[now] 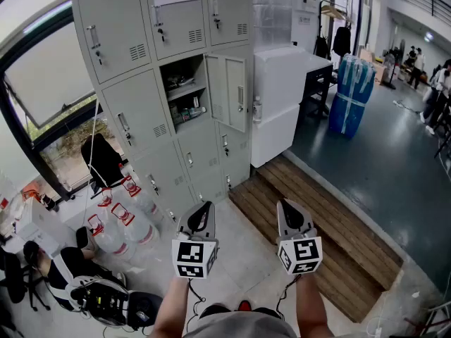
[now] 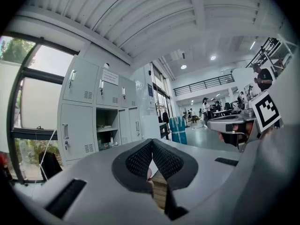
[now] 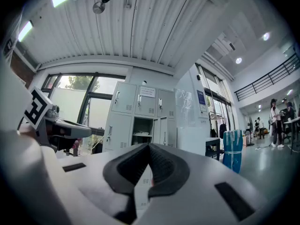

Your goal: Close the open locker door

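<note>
While the door (image 1: 231, 90) stands swung out from the middle compartment of the lockers (image 1: 134, 48), well ahead of you, no part of the task is done; by my judgement, approach and push are both outstanding. Your left gripper (image 1: 203, 210) and right gripper (image 1: 289, 208) are clenched, empty. Door: flat grey painted sheet metal, rectangular. Pads: dark, ribbed.

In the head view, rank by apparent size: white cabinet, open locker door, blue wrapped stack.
1. white cabinet.
2. open locker door and blue wrapped stack look about alike; the stack is farther, so unranked.
</note>
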